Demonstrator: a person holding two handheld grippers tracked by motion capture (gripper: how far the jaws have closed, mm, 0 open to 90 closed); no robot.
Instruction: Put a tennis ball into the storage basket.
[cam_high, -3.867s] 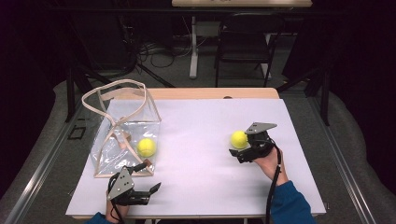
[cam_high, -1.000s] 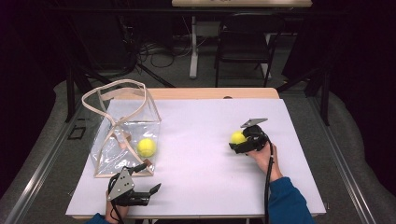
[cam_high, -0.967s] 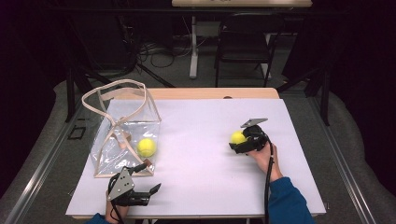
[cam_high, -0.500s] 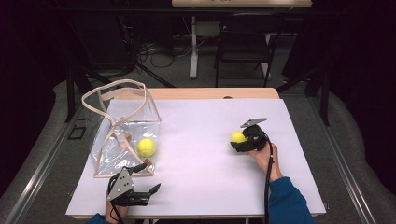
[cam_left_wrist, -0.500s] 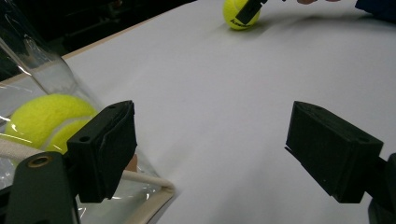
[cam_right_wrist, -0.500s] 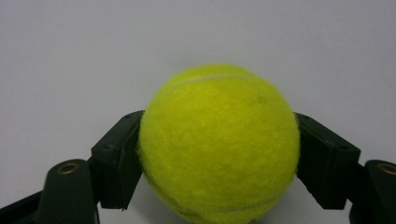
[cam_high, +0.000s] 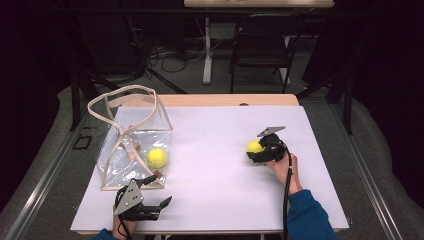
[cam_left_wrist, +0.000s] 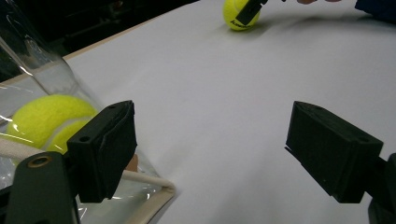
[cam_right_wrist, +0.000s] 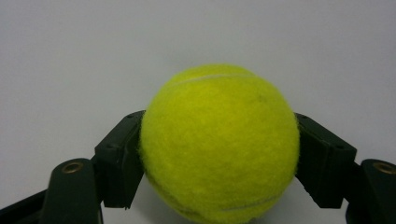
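A: Where's the ball rel. to the R jaws?

B: Tennis ball sits right btwn them in the right gripper view. One black pad presses each side, about at the ball's widest part. Ball fills the gap and bulges fwd past the pad tips.

A: So right gripper is clamped on it?

B: Yes. Jaws have just been closing, ball btwn them, and now both pads touch the felt. Gripping the tennis ball.

A: Where's that on the table?

B: High view: right half of the white tabletop, roughly mid-depth. Ball is on the gripper's left end, low at the surface; can't tell if it's resting on it or just off. The person's right hand holds the gripper from behind, blue sleeve coming in from the bottom edge.

A: Left gripper?

B: Jaws spread wide, nothing btwn them. It sits near the front left edge of the table, just in front of the clear plastic bag.

A: Anything in the bag?

B: A second tennis ball, inside, toward the bag's right side. In the left gripper view that ball shows thru the plastic just behind the left-hand jaw. The bag's beige straps loop up above it.

A: The two balls?

B: Well apart, bag at left, gripped one at right.
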